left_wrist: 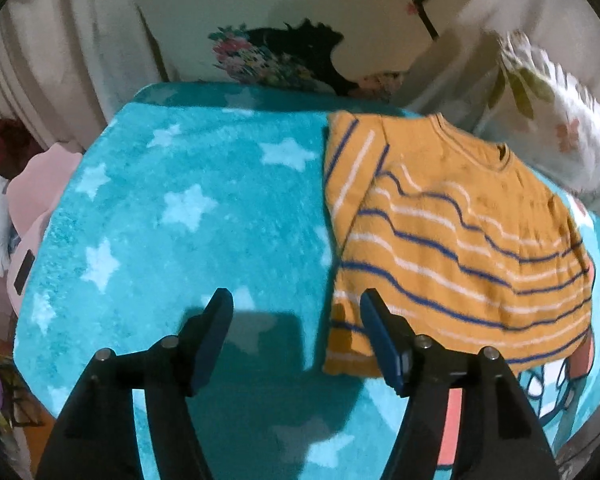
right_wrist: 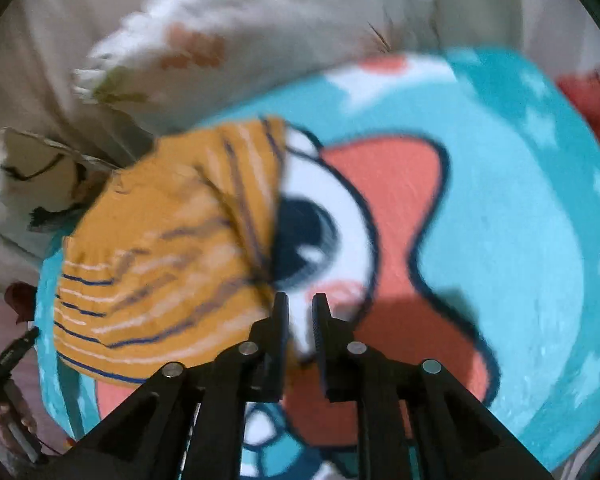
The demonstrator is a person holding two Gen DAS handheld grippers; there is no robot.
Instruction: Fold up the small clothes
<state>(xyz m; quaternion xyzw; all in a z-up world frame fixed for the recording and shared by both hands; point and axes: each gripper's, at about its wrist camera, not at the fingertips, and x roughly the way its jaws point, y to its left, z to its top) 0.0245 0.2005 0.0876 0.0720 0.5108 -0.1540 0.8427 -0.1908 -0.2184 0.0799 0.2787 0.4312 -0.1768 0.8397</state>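
Observation:
A small orange sweater [left_wrist: 452, 236] with blue and white stripes lies on a teal star blanket [left_wrist: 172, 208], one sleeve folded over its body. My left gripper [left_wrist: 296, 300] is open and empty just above the blanket, its right finger over the sweater's near left hem. In the right wrist view the sweater [right_wrist: 164, 264] lies left of my right gripper [right_wrist: 300, 300]. Its jaws are nearly closed with a narrow gap and hold nothing, above the blanket's cartoon print [right_wrist: 396, 208].
Floral pillows [left_wrist: 548, 120] and pale bedding [left_wrist: 284, 52] lie behind the blanket. A pink object [left_wrist: 32, 200] sits off the left edge. The other gripper's tip [right_wrist: 8, 356] shows at the left of the right wrist view.

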